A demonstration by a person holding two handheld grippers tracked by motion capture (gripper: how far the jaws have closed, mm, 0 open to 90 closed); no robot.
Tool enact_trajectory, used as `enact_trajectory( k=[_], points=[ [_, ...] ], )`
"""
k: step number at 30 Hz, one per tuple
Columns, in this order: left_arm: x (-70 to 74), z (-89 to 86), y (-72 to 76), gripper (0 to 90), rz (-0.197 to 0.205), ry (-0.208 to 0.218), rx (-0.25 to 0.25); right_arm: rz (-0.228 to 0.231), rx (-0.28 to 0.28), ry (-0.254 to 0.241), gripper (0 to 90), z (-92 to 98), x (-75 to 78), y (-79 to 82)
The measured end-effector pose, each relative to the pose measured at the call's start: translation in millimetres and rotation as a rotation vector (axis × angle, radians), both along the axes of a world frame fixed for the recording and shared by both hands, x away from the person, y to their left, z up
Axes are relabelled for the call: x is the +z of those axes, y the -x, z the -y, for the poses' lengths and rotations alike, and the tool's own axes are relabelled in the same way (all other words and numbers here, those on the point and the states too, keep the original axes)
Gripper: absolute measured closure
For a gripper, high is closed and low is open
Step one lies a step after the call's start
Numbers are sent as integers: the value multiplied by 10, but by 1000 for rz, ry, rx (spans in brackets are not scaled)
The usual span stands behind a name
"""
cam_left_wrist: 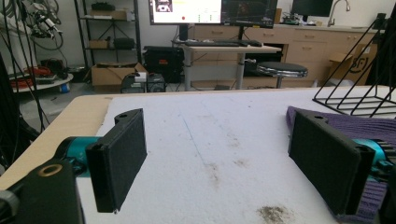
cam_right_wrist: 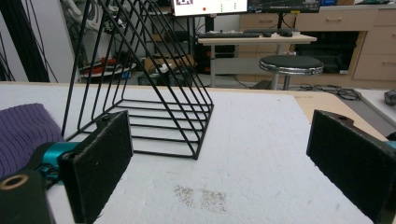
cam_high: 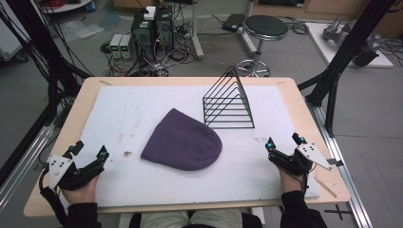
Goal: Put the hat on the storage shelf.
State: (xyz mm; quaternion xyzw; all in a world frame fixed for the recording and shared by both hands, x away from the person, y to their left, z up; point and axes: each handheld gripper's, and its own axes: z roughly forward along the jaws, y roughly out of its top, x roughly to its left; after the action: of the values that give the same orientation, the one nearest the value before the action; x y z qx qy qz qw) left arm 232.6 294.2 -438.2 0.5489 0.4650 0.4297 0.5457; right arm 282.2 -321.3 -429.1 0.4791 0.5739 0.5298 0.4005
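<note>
Looking down in the high view, a purple hat (cam_high: 183, 141) lies mid-frame on the table (cam_high: 85, 102), between the left gripper (cam_high: 90, 151) at lower left and the right gripper (cam_high: 284, 141) at lower right, both open and empty. A wire rack (cam_high: 228, 102) stands above the hat. Left gripper view: hat at right edge, behind one jaw. Right gripper view: hat at left edge, rack ahead.

The knit beanie (cam_high: 183, 141) lies at the middle of the foam mat (cam_high: 119, 114), which covers the table (cam_high: 81, 102). Behind it and to its right stands the wire rack (cam_high: 228, 102), near but apart. The left gripper (cam_high: 88, 152) rests well left of the beanie, the right gripper (cam_high: 284, 141) well right, both nearer the person. A stool (cam_high: 265, 28) stands on the floor beyond the rack.
</note>
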Motion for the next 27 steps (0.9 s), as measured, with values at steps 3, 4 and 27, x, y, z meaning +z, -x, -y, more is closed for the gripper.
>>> enact_trajectory(
  k=[3,4,27],
  points=[
    [-2,-1,-2,195,-2,2,1,2,4,2,61,2,-3,-5],
    [-3,-1,-3,195,-1,4,2,2,4,3,61,2,-3,-6],
    [119,30,-35,192,27,-55,-32,-5,13,-6,61,-2,-14,-29]
  ],
)
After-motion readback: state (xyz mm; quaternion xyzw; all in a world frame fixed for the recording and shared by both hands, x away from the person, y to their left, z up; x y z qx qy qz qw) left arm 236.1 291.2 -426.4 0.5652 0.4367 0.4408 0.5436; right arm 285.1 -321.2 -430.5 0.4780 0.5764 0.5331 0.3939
